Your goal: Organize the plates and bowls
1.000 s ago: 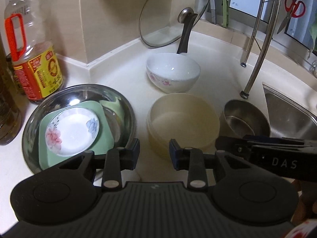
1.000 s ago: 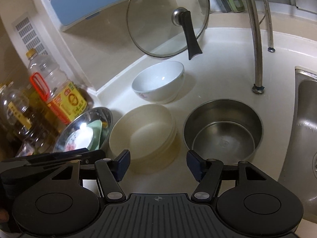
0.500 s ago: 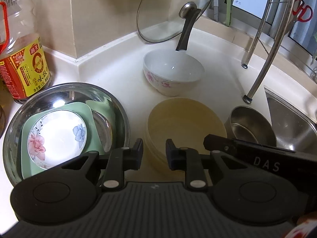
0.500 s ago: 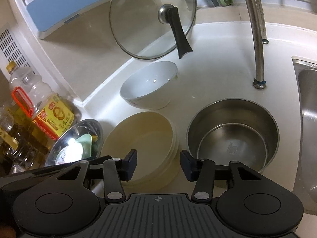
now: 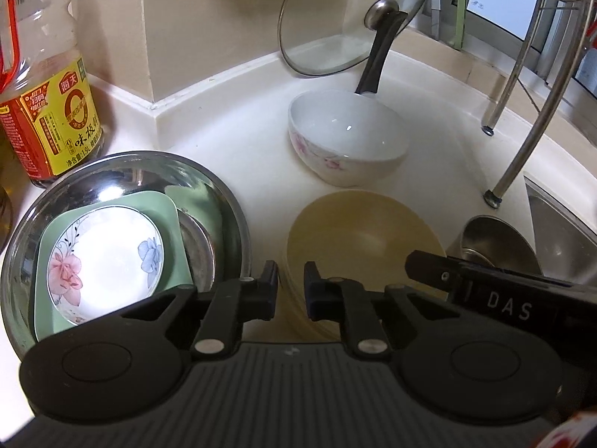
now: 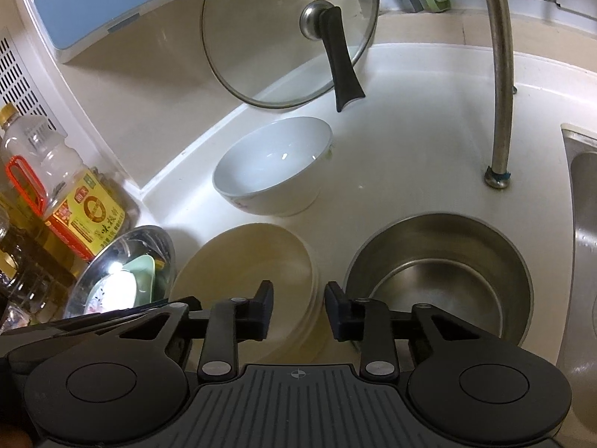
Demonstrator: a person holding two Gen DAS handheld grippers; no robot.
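- Here, left cam only: flowered saucer point(image 5: 106, 261) on green plate point(image 5: 169, 211) in steel basin point(image 5: 224, 201).
- Right cam: steel pot point(image 6: 440, 276) in full.
- Cream bowls point(image 6: 253, 265), prob. stacked, centre counter, betw. basin & pot.
- Left gripper point(image 5: 291, 291) & right gripper point(image 6: 298, 308): jaws just narrowing astride bowls' rim, gap remains.

A home kitchen: a white counter point(image 6: 429, 142) beside a steel sink point(image 6: 582, 246), a glass pot lid point(image 6: 287, 33), a seasoning bottle point(image 5: 44, 86).

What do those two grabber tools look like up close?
Both are black plastic. The left tool has two short square-ended fingers on thin arms with silver rivets, two big round discs behind, and a grey ribbed plate in the middle. The right tool is built the same, with a small crosshair mark on its plate. Seen from the side, it shows white letters, DAS. No cables or sleeves show.
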